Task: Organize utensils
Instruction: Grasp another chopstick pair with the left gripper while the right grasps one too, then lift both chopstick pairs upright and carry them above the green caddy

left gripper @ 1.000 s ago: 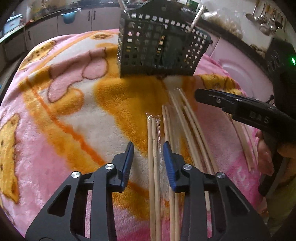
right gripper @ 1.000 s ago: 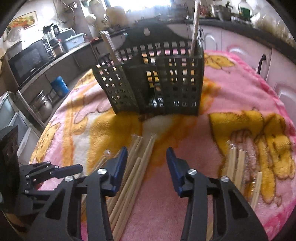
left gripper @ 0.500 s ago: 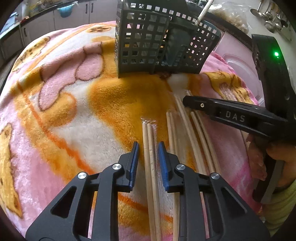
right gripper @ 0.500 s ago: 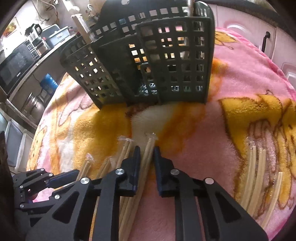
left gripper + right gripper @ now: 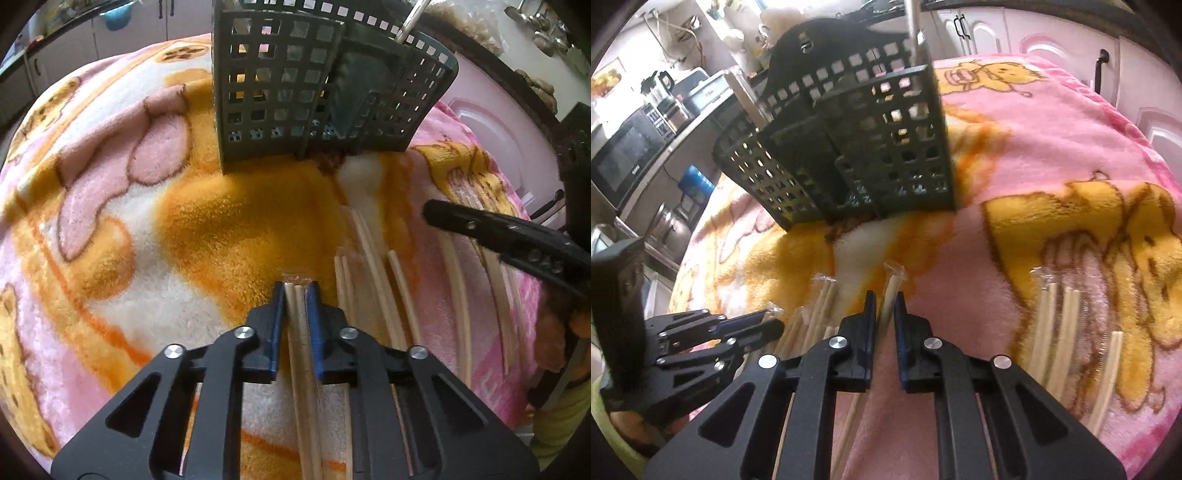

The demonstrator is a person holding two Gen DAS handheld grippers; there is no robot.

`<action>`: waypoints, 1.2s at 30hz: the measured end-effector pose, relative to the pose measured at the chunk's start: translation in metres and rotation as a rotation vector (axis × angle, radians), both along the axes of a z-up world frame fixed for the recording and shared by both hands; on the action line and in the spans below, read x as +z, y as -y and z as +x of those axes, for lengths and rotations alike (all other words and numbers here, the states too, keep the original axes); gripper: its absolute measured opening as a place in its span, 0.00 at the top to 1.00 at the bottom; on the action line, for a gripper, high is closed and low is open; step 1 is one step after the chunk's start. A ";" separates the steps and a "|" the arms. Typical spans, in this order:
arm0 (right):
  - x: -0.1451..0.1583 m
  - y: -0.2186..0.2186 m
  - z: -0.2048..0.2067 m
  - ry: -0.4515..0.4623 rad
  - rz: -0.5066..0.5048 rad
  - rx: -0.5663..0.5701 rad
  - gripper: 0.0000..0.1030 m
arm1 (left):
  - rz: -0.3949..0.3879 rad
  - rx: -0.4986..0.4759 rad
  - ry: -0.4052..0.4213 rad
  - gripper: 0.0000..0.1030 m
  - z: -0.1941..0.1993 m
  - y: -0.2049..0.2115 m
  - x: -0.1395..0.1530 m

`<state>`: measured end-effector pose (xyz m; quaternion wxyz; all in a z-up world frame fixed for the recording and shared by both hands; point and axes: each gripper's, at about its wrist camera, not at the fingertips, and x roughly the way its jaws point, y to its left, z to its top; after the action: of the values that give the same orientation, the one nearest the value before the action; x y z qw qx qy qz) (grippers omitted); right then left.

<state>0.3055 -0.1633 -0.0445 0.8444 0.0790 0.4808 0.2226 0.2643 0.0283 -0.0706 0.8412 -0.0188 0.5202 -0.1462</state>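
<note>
Left wrist view. Left gripper (image 5: 298,291) at lower centre, jaws clamped on a wrapped chopstick pair (image 5: 300,325) that lies flat on the fleece blanket (image 5: 110,229). Only the tip of the clear sleeve pokes out past the blue pads (image 5: 277,325). More wrapped pairs (image 5: 373,266) lie just right of it; the grey utensil caddy (image 5: 295,92) stands at upper centre, well apart. The right gripper crosses the right edge.

Risk: the grip sits close to one end, so on lifting the long free end may sag or swing, and the slick wrapper could let the sticks slide out. The neighbouring pairs lie near enough to be dragged along.

Versus the earlier frames: the jaws stood wide around the pair and have just been closing; now they press on it. The caddy looms larger and higher in frame.

Right wrist view. Right gripper (image 5: 885,314) at lower centre, jaws closed on a single wrapped pair (image 5: 892,291) whose crimped sleeve end sticks up beyond the fingertips. The left gripper (image 5: 753,325) shows at lower left beside further pairs; pale chopsticks (image 5: 1056,325) lie at lower right. The caddy (image 5: 849,155) fills the upper middle.

Risk: same end-heavy hold; the pair runs at a slant through the jaws, so it may pivot when raised and miss a caddy compartment.

Versus earlier: jaws were apart and have just been closing onto the pair; caddy nearer.
</note>
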 end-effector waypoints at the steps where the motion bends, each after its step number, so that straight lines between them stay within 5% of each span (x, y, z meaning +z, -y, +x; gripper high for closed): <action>1: 0.004 0.004 -0.002 0.010 0.008 0.000 0.91 | 0.004 -0.004 0.008 0.97 0.000 0.001 0.001; 12: 0.043 0.025 -0.034 0.165 0.043 0.004 0.93 | -0.024 -0.005 0.237 0.99 -0.024 -0.003 0.055; 23: 0.091 0.040 -0.075 0.476 0.111 -0.062 0.94 | -0.099 0.105 0.507 0.99 -0.043 -0.012 0.112; 36: 0.118 0.047 -0.078 0.609 0.151 -0.101 0.94 | -0.156 0.133 0.595 0.99 -0.032 -0.006 0.142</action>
<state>0.2272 -0.2100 0.0733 0.9513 0.0949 0.1835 0.2288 0.2319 0.0342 0.0717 0.9603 -0.0737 0.2359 -0.1294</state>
